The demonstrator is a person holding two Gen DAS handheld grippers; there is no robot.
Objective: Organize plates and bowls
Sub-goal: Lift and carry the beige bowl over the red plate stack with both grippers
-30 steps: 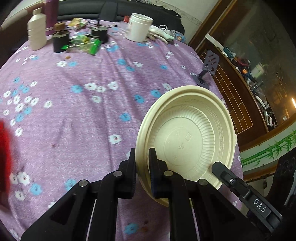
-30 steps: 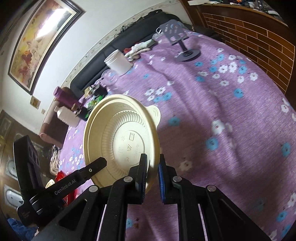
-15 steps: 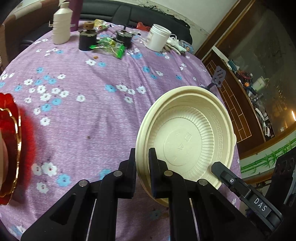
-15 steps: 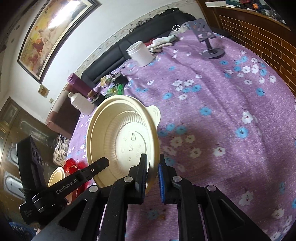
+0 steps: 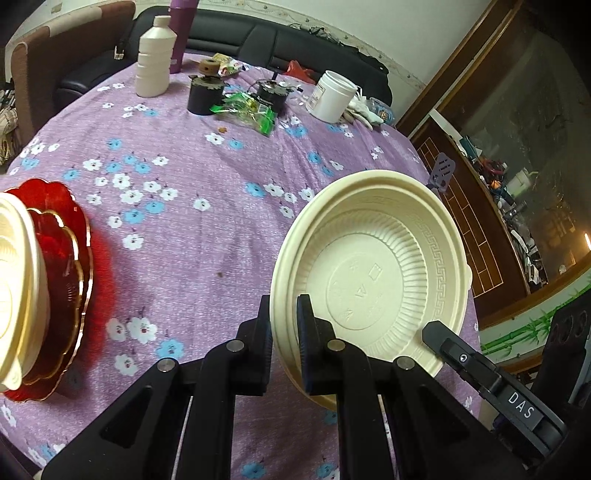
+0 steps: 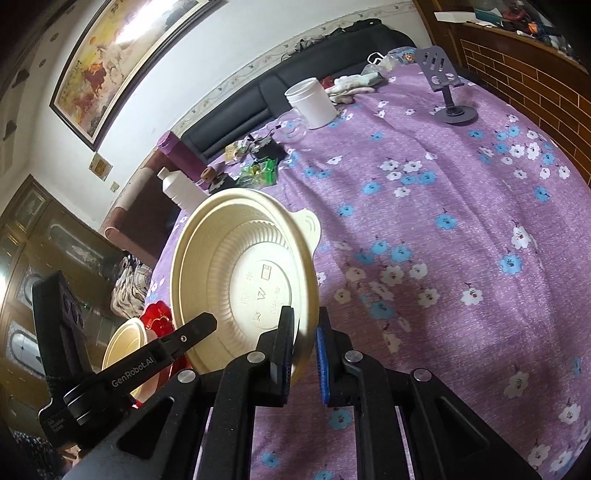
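A cream plastic bowl is held tilted above the purple flowered table. My left gripper is shut on its near rim. The same bowl shows its underside in the right wrist view, where my right gripper is shut on its rim. At the table's left edge a stack of red gold-rimmed plates carries a cream bowl. That stack also shows in the right wrist view, behind the left gripper's body.
At the table's far side stand a white bottle, a purple bottle, two black pots, a green wrapper and a white jar. A grey phone stand is at the right edge.
Both grippers have carried the bowl back and to the left. The red plate stack with its cream bowl has come further into the left wrist view.
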